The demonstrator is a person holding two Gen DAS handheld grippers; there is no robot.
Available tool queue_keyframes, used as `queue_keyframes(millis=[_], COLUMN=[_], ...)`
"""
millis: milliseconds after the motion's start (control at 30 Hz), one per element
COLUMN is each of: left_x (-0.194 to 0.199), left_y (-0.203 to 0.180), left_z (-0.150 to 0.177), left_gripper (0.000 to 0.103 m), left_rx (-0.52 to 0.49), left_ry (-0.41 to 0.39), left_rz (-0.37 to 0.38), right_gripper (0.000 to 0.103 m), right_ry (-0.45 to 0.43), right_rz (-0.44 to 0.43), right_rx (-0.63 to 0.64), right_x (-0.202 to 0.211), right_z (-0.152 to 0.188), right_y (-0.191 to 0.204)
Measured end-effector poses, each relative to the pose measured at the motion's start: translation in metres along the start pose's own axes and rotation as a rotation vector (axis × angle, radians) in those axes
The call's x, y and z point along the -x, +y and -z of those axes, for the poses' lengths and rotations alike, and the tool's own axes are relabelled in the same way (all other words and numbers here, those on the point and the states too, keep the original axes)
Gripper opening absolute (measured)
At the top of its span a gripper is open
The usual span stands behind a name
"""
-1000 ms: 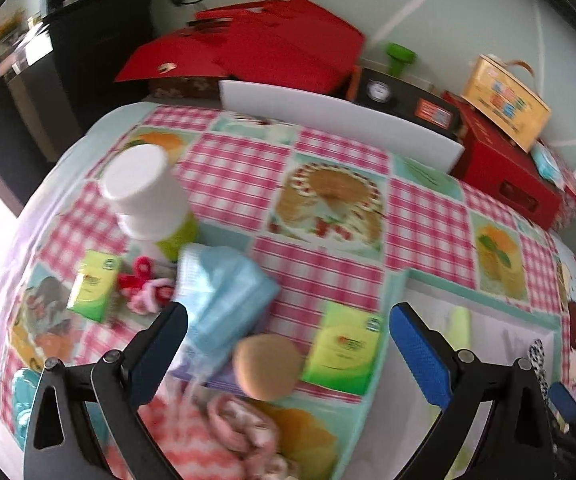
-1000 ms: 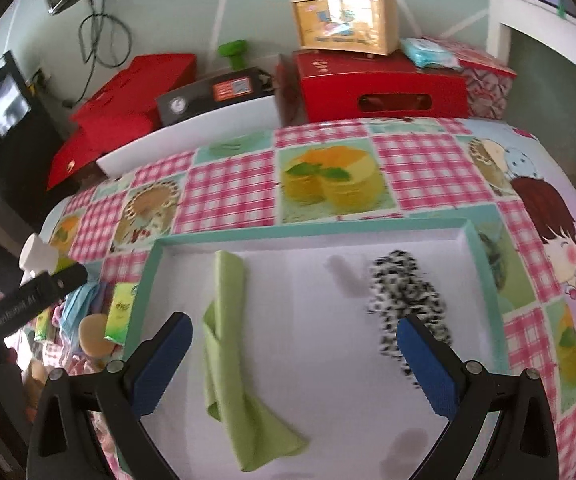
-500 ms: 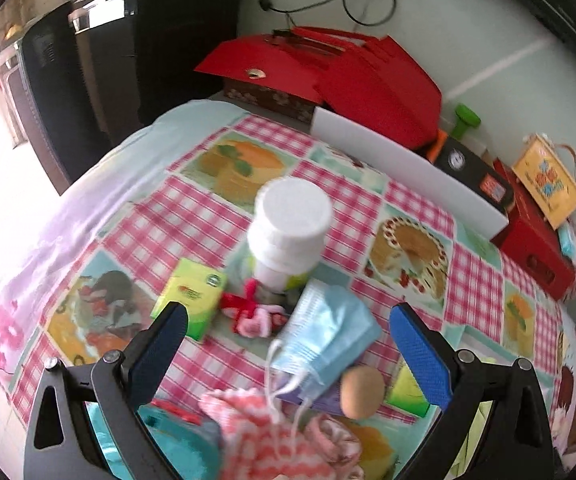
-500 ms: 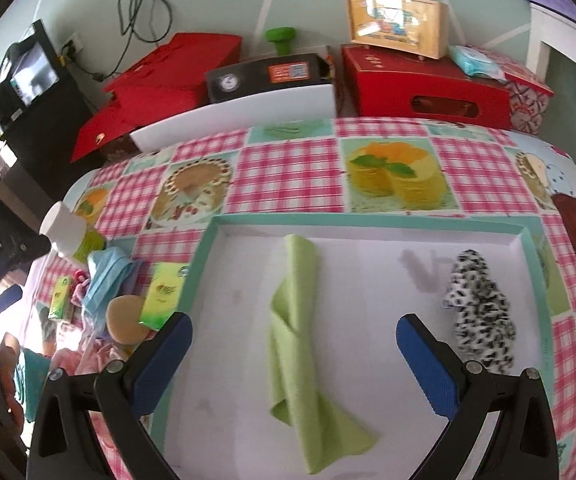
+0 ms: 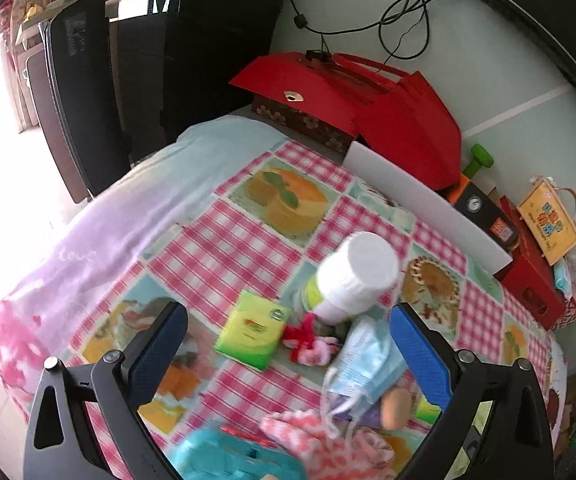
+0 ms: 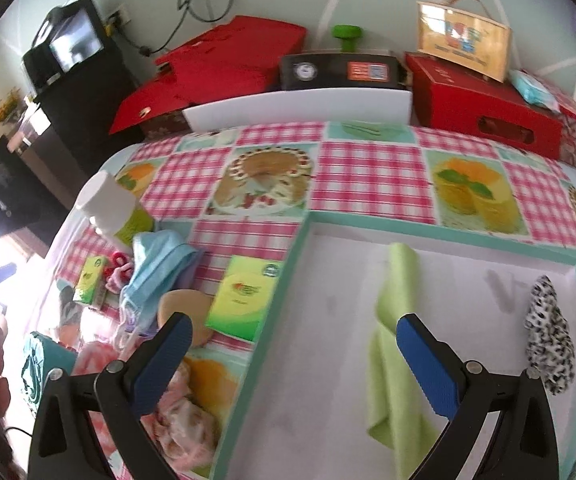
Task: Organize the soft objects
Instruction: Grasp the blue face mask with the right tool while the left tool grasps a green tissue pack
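Left wrist view: the left gripper (image 5: 288,338), fingers apart, frames probably a pink-red knitted piece (image 5: 307,344), nearer than the open right gripper (image 6: 293,360).

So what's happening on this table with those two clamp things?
A person holds two grippers and is sorting soft items into a white tray. A green cloth and a spotted fabric piece already lie in it. The left gripper hovers empty, jaws open, over the pile with the blue face mask. The right gripper hangs open at the tray's edge.
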State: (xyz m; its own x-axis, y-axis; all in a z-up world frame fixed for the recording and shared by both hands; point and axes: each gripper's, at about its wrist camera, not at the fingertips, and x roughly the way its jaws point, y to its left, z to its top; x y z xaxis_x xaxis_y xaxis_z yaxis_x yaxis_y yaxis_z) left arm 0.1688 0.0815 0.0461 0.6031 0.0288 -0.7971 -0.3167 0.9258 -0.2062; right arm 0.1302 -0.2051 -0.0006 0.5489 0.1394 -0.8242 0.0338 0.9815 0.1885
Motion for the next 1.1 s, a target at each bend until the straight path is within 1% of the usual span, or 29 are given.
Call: queue_keyframes(millis=[133, 267, 400, 467, 567, 600, 667, 733, 800, 900, 967, 1067, 1100], left_x=[-0.005, -0.013, -0.028, -0.036, -0.052, -0.057, -0.068, -0.079, -0.09, -0.102, -0.108, -0.112, -0.113], left_y=[0.012, 0.021, 0.021, 0.021, 0.02, 0.02, 0.019, 0.02, 0.023, 0.026, 0.028, 0.024, 0.022], left_z=[-0.009, -0.016, -0.018, -0.018, -0.018, -0.017, -0.017, -0.015, -0.014, -0.014, -0.013, -0.011, -0.01], left_gripper=[0.101, 0.101, 0.101, 0.101, 0.101, 0.101, 0.101, 0.101, 0.101, 0.101, 0.101, 0.1, 0.099], left_rx=[-0.045, -0.085, -0.16, -0.191, -0.247, -0.268, -0.309, -0.341, -0.35, -0.348, -0.345, -0.365, -0.376], left_ry=[0.021, 0.052, 0.109, 0.138, 0.206, 0.223, 0.263, 0.299, 0.336, 0.378, 0.397, 0.407, 0.41], left_rz=[-0.028, -0.022, -0.001, -0.004, 0.022, 0.026, 0.006, -0.004, -0.003, 0.009, 0.016, 0.032, 0.035], right_gripper=[0.103, 0.103, 0.103, 0.101, 0.1, 0.098, 0.095, 0.092, 0.09, 0.085, 0.081, 0.08, 0.077], right_ry=[0.008, 0.016, 0.008, 0.004, 0.009, 0.011, 0.018, 0.03, 0.043, 0.058, 0.072, 0.087, 0.089], right_rz=[-0.019, -0.071, -0.12, -0.134, -0.168, -0.176, -0.187, -0.176, -0.167, -0.179, -0.182, -0.194, -0.197], right_rx=[0.04, 0.06, 0.088, 0.105, 0.121, 0.125, 0.136, 0.152, 0.16, 0.17, 0.174, 0.17, 0.168], right_x=[-0.008, -0.018, -0.023, -0.026, -0.031, -0.033, -0.037, -0.043, -0.049, -0.058, -0.064, -0.073, -0.075], right_z=[0.0, 0.0, -0.003, -0.004, -0.005, -0.006, -0.007, -0.007, -0.008, -0.011, -0.013, -0.014, -0.016], right_y=[0.018, 0.035, 0.054, 0.064, 0.077, 0.08, 0.086, 0.093, 0.097, 0.102, 0.103, 0.104, 0.103])
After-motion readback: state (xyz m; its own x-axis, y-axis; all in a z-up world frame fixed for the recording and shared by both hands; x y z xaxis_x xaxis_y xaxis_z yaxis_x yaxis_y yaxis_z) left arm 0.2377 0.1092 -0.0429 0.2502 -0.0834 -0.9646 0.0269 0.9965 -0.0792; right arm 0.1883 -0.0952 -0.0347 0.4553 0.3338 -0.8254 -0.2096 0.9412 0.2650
